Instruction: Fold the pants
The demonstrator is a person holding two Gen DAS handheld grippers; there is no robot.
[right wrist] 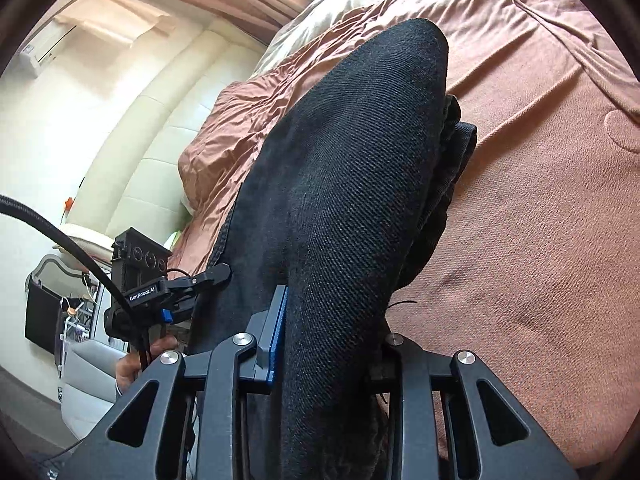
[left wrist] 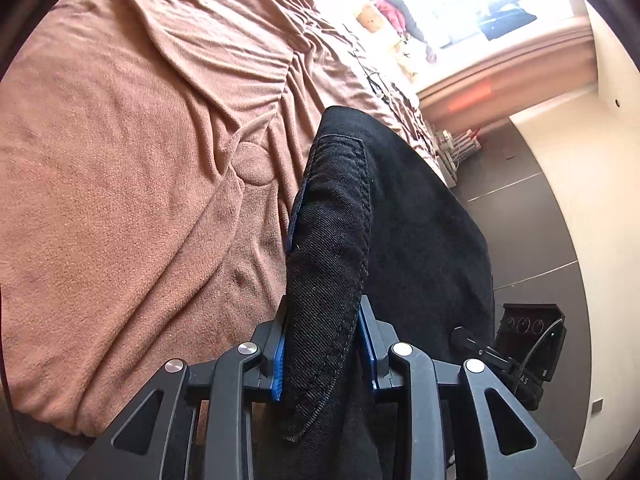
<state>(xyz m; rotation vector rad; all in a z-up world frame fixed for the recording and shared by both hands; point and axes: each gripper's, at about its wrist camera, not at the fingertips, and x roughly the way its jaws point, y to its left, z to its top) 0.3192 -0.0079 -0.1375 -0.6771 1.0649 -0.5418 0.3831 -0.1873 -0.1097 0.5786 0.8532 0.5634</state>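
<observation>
A brown blanket (left wrist: 132,168) covers the bed and fills the left and upper part of the left wrist view; in the right wrist view it fills the right side and top. On it, and lifted off it toward each camera, are the black pants (left wrist: 420,216) — the largest dark shape in both views.

In the left wrist view the pants run from the centre of the frame down to the bottom edge. A stitched fold of them sits squarely between the blue pads of the left tongs (left wrist: 325,354) at lower centre; the jaws are closed onto that fold, narrow but not fully together, both pads pressing the cloth. The rest of the pants hangs to the right of the tongs, over the dark floor (left wrist: 532,216).

In the right wrist view the pants (right wrist: 360,184) rise from bottom centre to the upper middle as a thick rounded roll. The right tongs (right wrist: 328,344) are clamped on its lower end, the left blue pad flat against the cloth; the right pad is hidden behind the fabric.

Only the left wrist view shows the bright window (left wrist: 472,4) at upper right and the floor. Only the right wrist view shows the cream padded headboard (right wrist: 160,128) at left, the pale pillow (right wrist: 304,28) near the top, and — at lower left — the other tongs from the side with a hand (right wrist: 144,356) beneath them.
</observation>
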